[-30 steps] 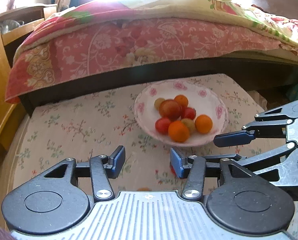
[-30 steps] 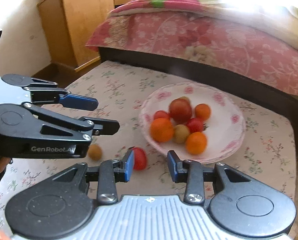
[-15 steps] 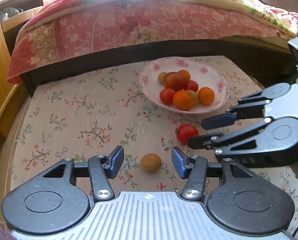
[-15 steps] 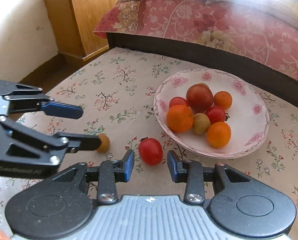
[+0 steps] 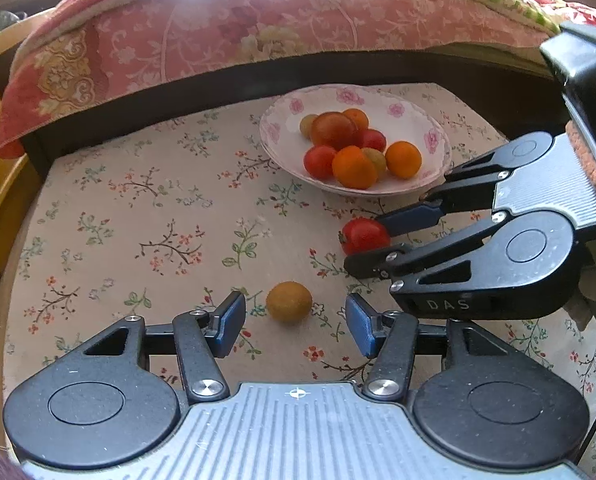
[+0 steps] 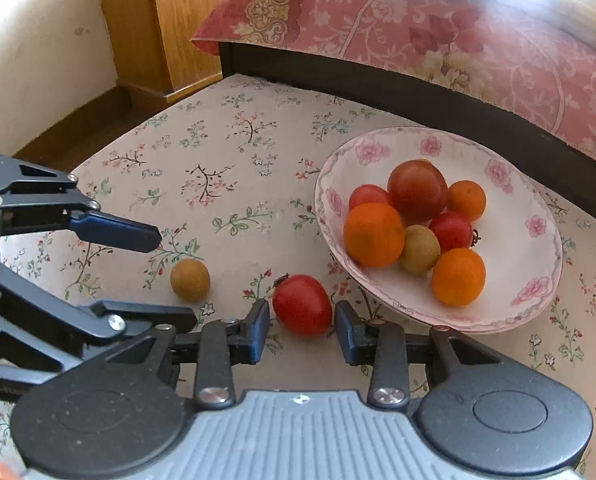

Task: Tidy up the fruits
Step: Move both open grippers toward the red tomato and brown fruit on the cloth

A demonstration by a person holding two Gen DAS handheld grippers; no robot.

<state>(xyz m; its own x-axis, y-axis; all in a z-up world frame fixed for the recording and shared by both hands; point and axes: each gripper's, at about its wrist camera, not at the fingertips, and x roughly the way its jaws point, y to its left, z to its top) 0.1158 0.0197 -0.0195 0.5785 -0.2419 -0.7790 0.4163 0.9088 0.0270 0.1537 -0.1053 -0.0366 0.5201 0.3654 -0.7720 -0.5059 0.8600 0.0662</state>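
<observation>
- Between the wide-open fingers of the right gripper [image 6: 302, 330], the red tomato [image 6: 303, 305] is lying ungripped.
- Ahead of the left gripper [image 5: 294, 330], also spread wide and holding nothing, the brown fruit [image 5: 289, 302] is sitting.

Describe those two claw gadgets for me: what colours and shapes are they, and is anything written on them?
Both look alike. The left gripper and the right gripper have matte black linkage arms ending in round discs, silver rivets, and flat blue fingertips. Each has a ribbed grey body plate with a small white crosshair mark. White letters "DAS" are stamped on the right gripper's side. No cables are visible.
</observation>
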